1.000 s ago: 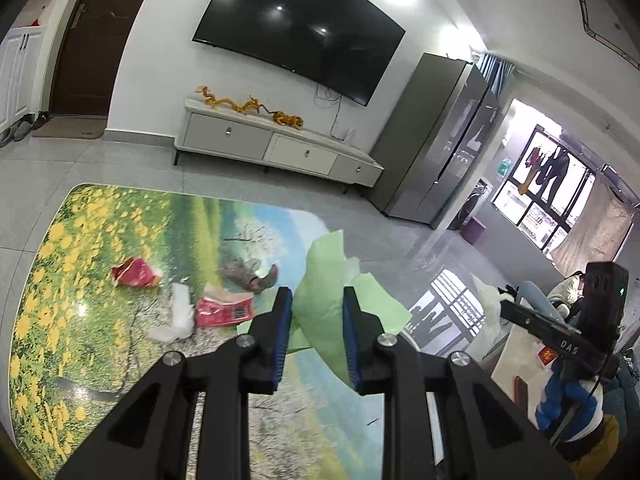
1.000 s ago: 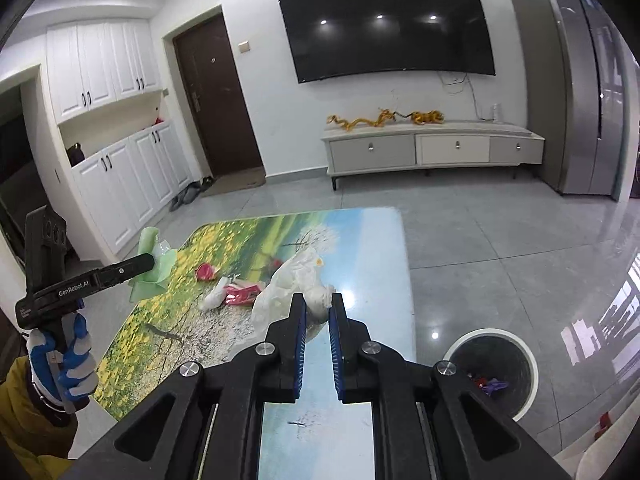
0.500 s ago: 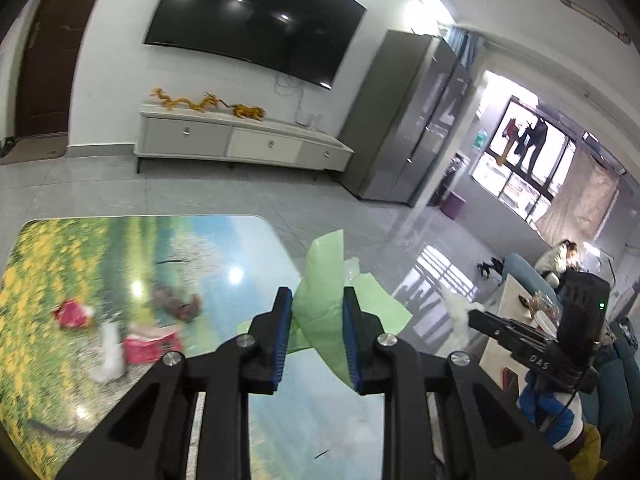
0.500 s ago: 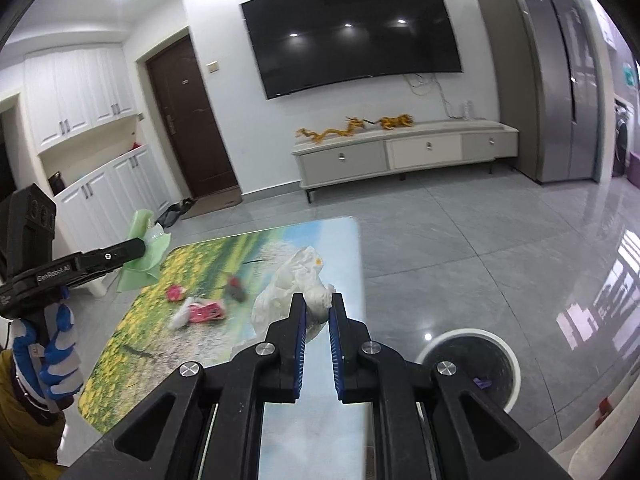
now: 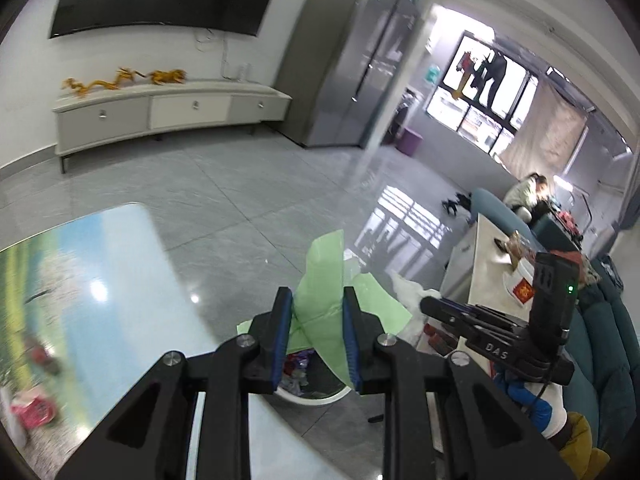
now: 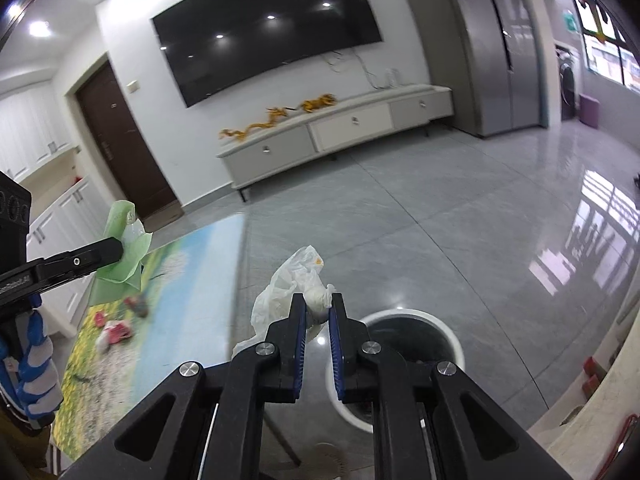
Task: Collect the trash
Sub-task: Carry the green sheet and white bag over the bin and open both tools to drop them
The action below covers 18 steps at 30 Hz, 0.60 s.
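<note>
Left gripper (image 5: 316, 322): clamped on green wrapper (image 5: 326, 280), now swung off the table's far edge (image 5: 120, 216) over the bin (image 5: 316, 396). Right gripper (image 6: 317, 322): clamped on white bag (image 6: 292, 280), now above bin.

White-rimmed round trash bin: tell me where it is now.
The white-rimmed round trash bin stands on the grey floor beside the table, below the right gripper and its crumpled white plastic bag.

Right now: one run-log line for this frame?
phase: carry to bin | left gripper: shut on green wrapper | right gripper: shut on white plastic bag | trash bin: below both
</note>
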### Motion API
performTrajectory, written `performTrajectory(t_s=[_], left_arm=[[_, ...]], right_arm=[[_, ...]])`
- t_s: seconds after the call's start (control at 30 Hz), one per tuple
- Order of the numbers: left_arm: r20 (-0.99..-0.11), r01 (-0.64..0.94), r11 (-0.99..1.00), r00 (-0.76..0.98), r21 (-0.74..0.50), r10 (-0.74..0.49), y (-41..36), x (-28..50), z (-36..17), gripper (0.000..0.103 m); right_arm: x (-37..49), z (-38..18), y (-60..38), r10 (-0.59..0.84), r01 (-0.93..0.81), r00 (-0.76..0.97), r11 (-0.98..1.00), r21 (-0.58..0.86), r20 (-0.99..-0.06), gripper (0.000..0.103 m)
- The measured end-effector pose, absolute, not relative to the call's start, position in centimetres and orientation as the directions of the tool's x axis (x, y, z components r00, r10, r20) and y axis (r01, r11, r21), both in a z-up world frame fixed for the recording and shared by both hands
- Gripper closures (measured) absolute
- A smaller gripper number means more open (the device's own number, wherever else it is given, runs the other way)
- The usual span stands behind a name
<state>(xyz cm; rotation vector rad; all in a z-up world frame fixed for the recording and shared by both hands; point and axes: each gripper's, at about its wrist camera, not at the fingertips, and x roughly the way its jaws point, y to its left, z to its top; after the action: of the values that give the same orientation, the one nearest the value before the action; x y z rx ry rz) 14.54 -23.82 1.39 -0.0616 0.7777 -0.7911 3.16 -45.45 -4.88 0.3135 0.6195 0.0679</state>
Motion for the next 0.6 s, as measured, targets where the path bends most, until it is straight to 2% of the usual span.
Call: performTrajectory(t_s=[0.47,0.6], left_arm=[[-0.755,0.619,0.727,0.314,-0.297,-0.576,-35.2,20.8,-8.2,0.08],[-0.781,0.622,0.72,0.268,-0.307,-0.564,-37.1,21.5,-10.7,0.078]], right_arm=[[8.0,-12.9,-51.9,0.119,0.18,0.713,0.921,0.345,-0.691,0.092],[9.4,-15.2,-52.6,0.107,0.229,0.675,0.91,0.345,-0.73,0.088]])
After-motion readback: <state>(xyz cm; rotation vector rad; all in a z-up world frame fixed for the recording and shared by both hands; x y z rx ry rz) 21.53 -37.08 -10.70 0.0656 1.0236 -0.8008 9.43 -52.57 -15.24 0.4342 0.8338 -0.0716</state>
